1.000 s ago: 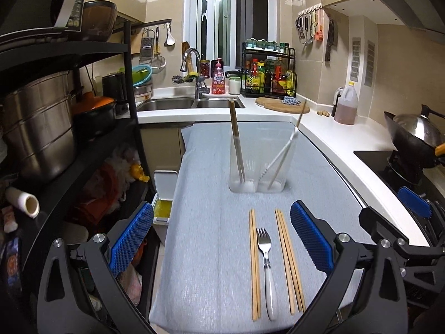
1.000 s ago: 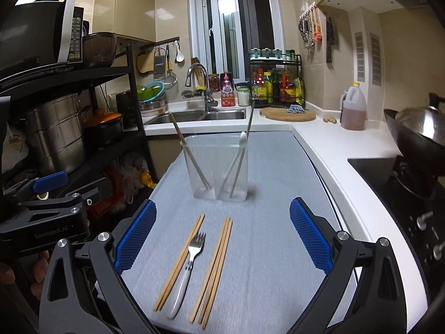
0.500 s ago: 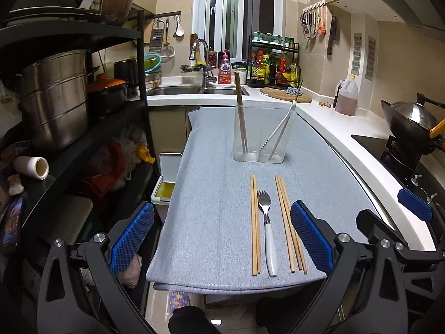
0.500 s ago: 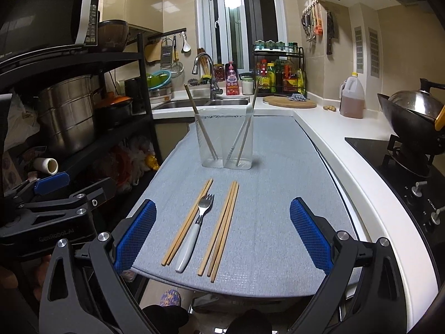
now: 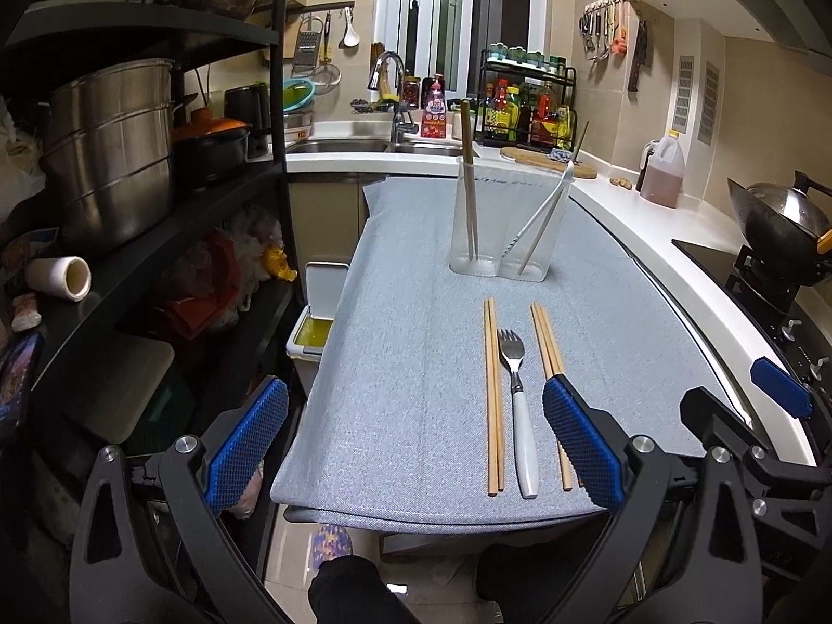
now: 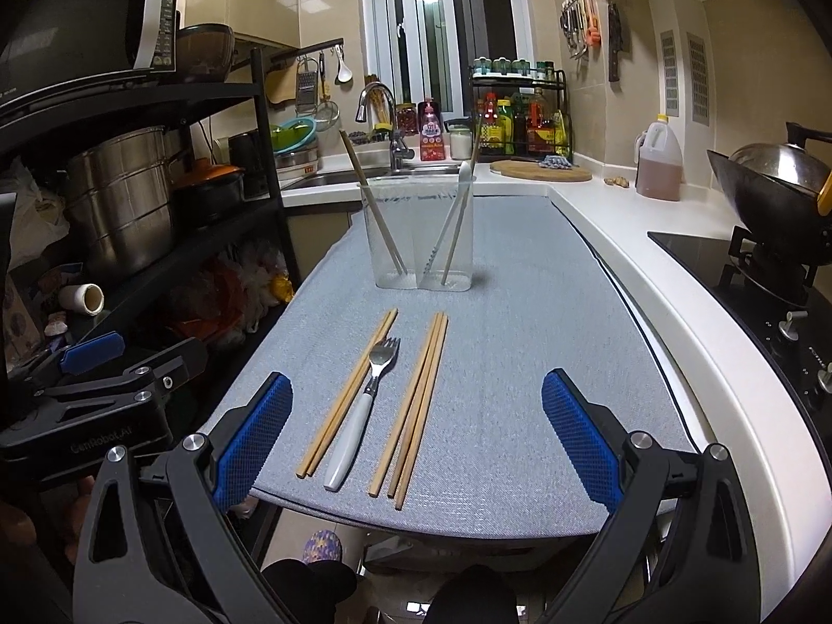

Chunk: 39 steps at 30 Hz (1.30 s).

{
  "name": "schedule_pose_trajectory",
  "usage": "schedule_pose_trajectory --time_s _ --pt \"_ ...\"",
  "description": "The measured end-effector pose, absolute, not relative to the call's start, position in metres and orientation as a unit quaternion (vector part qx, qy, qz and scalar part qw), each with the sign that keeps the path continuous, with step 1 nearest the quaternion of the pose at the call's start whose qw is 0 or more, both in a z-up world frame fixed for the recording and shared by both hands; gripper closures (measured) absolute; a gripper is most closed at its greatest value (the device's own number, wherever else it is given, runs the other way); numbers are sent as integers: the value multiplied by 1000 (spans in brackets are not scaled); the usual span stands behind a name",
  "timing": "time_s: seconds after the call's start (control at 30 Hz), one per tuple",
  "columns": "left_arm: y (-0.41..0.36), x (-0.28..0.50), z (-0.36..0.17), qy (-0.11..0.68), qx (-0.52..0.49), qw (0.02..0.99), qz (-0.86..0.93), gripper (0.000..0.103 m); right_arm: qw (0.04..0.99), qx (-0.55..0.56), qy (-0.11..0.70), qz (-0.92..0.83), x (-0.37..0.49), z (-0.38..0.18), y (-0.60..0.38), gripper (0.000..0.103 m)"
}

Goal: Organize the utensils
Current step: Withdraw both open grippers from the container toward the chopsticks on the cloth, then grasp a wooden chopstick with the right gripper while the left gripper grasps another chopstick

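While both grippers hang spread and empty past the near edge of the worktop, the scene reads as follows.

Left gripper (image 5: 416, 447): jaws wide apart, nothing between the blue pads; its right pad overlaps the near ends of the right-hand chopsticks in the left wrist view.
Right gripper (image 6: 416, 442): jaws wide apart, grasping nothing, above the near edge of the worktop.
Worktop (image 6: 520, 364): covered by a grey-blue cloth that runs from the near edge toward the sink.
Utensil holder (image 5: 502, 223): clear, two compartments, upright at the middle of the worktop, toward the far edge.
Left compartment: holds brown chopsticks (image 5: 469, 177), leaning, tips down, top ends above the rim.
Right compartment: holds a white-handled utensil (image 5: 546, 213) and a thin stick, both leaning; head type cannot be told.
Left chopsticks (image 6: 348, 395): one pair, flat on the cloth, near the near edge, left of the fork.
Fork (image 6: 364, 405): white handle toward the near edge, metal tines toward the holder, between the two chopstick groups.
Right chopsticks (image 6: 411, 405): a bundle flat on the cloth, just right of the fork.
Wok (image 6: 769, 177): on the stove, right of the worktop.
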<state>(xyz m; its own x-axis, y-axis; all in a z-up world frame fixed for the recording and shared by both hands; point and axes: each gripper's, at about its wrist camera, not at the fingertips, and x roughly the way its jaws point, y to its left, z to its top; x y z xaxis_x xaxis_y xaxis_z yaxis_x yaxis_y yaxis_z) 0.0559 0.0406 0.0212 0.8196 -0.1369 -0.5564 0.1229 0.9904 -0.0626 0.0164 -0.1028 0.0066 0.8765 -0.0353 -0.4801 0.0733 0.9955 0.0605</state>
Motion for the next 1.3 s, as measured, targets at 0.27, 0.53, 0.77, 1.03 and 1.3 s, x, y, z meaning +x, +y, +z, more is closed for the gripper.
schedule_pose_trajectory --time_s 0.27,0.53,0.77,1.03,1.3 --pt "39 68 -1 310 -4 949 -63 8 963 38 262 -45 27 -21 -110 10" --pt "44 71 -23 326 -8 944 -54 8 949 48 310 -31 45 -66 -113 57" --pt "48 75 -36 342 -6 939 -45 8 941 46 335 -22 60 -90 -105 61" --pt "50 77 -41 345 -3 938 -42 8 940 13 337 -43 67 -105 -97 65" --pt "36 78 -54 343 1 936 -83 8 950 8 309 -49 67 -107 -109 71"
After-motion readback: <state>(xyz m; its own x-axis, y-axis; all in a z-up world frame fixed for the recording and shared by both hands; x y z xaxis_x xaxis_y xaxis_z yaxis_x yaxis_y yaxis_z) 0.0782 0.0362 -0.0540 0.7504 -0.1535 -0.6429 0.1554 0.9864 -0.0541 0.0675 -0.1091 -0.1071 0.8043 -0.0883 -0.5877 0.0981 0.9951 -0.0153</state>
